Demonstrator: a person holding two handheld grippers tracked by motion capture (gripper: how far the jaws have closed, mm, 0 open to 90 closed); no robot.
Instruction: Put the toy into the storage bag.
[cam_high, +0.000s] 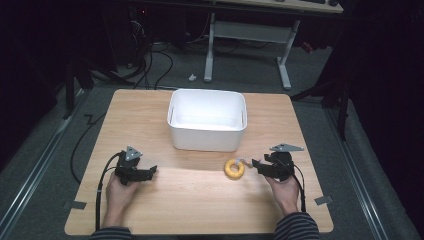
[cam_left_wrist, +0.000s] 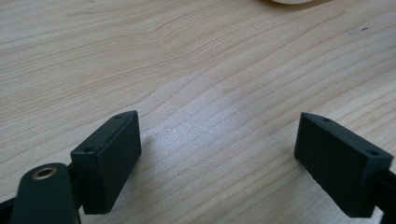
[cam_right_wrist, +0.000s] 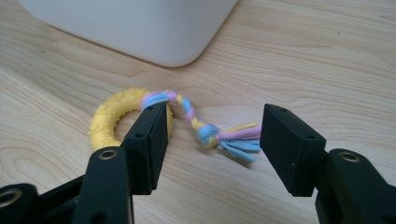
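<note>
Here the right gripper (cam_right_wrist: 212, 149) has jaws apart around the toy's braided tail (cam_right_wrist: 205, 128), just beside the bin (cam_high: 207, 120); left gripper (cam_left_wrist: 217, 161) jaws wide over bare table (cam_left_wrist: 187, 70)

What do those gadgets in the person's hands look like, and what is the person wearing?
Each hand holds a black tool, the left tool and the right tool, with two flat, blocky black jaws, a grey three-cornered plate on top and a black cable trailing back. The sleeves are dark with thin pale stripes.

Wooden table (cam_high: 150, 210): white bin (cam_high: 207, 137), yellow ring toy (cam_high: 233, 169).
</note>
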